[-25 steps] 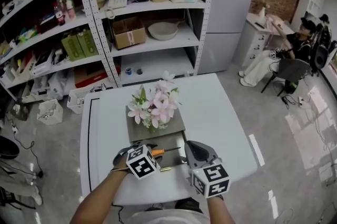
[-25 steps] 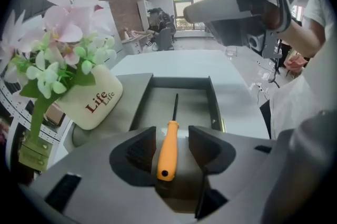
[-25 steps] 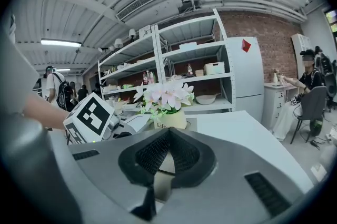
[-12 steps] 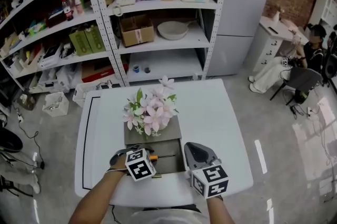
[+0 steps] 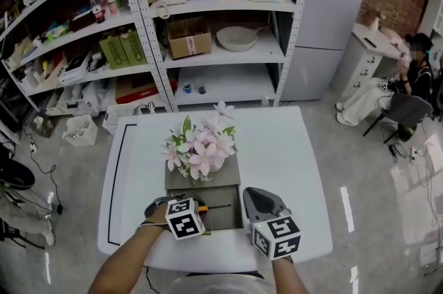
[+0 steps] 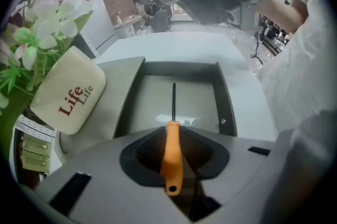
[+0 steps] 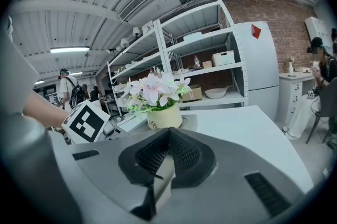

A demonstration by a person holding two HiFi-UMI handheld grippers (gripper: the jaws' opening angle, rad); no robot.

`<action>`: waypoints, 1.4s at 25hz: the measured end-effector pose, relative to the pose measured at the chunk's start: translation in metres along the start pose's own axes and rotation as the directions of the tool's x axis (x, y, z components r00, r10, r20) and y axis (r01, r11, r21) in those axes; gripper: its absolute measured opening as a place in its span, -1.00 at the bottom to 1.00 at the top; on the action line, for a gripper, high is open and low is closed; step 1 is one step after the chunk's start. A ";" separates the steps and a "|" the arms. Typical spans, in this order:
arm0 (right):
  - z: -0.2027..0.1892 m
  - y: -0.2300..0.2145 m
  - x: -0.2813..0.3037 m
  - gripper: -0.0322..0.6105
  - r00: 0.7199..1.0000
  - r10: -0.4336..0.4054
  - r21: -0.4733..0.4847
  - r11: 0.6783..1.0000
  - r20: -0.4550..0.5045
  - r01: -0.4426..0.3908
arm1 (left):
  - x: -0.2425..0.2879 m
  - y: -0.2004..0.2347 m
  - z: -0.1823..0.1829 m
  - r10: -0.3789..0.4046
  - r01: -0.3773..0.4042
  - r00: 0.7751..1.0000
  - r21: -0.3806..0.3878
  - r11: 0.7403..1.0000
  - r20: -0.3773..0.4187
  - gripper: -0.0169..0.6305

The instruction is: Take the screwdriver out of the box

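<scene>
The screwdriver [image 6: 171, 157] has an orange handle and a thin dark shaft that points into the open grey box [image 6: 131, 96]. My left gripper [image 6: 172, 130] points steeply down over the box, and its jaws are closing with the pads against the orange handle. From the head view the screwdriver [image 5: 206, 207] lies across the box [image 5: 233, 216], right beside the left gripper [image 5: 196, 209]. My right gripper [image 5: 252, 194] hovers at the box's right edge, shut with nothing in it. In its own view the right gripper [image 7: 167, 136] points across the table.
A pot of pink flowers [image 5: 201, 147] marked "Life" [image 6: 68, 96] stands on the grey lid [image 5: 232, 176] just behind the box. The white table [image 5: 277, 147] runs to the right. Shelves [image 5: 208, 23] stand behind it, and a person [image 5: 405, 78] sits far right.
The left gripper's marker cube has shifted slightly toward the near edge of the box, over the screwdriver's handle. The right gripper has stayed close to the box's right side. The head camera has tilted.
</scene>
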State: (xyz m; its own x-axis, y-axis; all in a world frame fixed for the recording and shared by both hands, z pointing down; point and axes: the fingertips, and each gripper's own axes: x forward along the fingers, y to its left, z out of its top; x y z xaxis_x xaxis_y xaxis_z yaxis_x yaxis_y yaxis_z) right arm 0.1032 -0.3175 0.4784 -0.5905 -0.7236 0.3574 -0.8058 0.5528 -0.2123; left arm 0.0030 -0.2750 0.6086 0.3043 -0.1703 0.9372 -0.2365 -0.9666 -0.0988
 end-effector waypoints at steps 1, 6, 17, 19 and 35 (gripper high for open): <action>0.000 0.001 0.001 -0.89 1.000 0.003 0.001 1.000 0.000 -0.003 | 0.000 0.000 0.000 0.003 -0.003 1.000 -0.002 1.000 0.000 -0.68; -0.002 0.003 -0.002 -0.89 1.000 0.000 0.005 1.000 0.006 0.000 | 0.000 0.004 0.000 0.043 -0.043 0.999 -0.042 0.998 0.011 -0.70; -0.004 0.008 -0.016 -0.89 0.998 -0.059 0.025 0.998 0.028 0.058 | -0.037 -0.001 0.023 0.134 -0.113 0.968 -0.112 0.987 0.211 -0.72; -0.004 0.012 -0.017 -0.89 0.997 -0.066 0.026 0.998 0.033 0.065 | -0.050 -0.002 0.026 0.159 -0.126 0.952 -0.137 0.982 0.262 -0.72; 0.018 0.064 -0.023 -0.89 0.993 -0.076 -0.016 0.997 0.096 0.078 | -0.182 0.019 0.011 0.452 -0.204 0.702 -0.452 0.868 0.551 -0.72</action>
State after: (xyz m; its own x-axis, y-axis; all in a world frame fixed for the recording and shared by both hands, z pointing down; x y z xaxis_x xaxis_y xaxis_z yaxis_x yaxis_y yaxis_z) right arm 0.0645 -0.2725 0.4405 -0.5290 -0.7997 0.2840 -0.8486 0.5010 -0.1697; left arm -0.0467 -0.2642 0.4329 0.6150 -0.6616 0.4290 -0.6846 -0.7180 -0.1258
